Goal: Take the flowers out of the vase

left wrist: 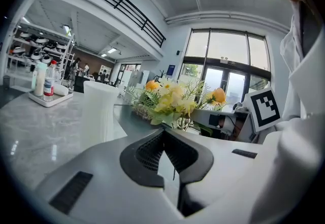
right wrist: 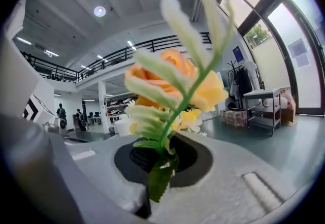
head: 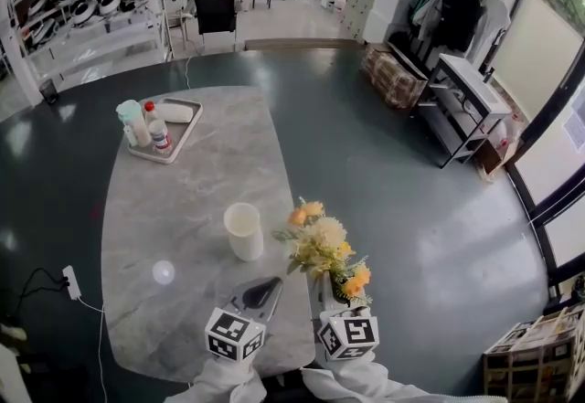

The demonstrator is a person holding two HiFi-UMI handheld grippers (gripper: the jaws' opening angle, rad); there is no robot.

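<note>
Holding the bunch: the right gripper has its jaws clamped low on the stems, under the leaves. That leaves the blooms of the flowers standing free above the pads, uncrushed.
Where the flowers are: out of the vase and just to its right, over the near right edge of the table. No stem reaches into the vase's mouth.
Vase: white and upright on the marble top, apart from both grippers. I see nothing in its mouth.
Left gripper: its jaws are together with nothing between them. It sits near the vase on the person's side without touching it, and my guess is that it is there as a steadying hand.
Stage, as I judge it: the lifting out looks done, and the bunch only needs laying down somewhere.
Head view alone shows: the gap between vase and bunch, and the tray of bottles at the table's far end.
Right gripper view alone shows: the grip itself, a green leaf and stem pinched between the dark pads, with an orange rose filling the frame.
Left gripper view alone shows: the vase side-on with the flowers beyond it, and its own pads meeting on nothing.
</note>
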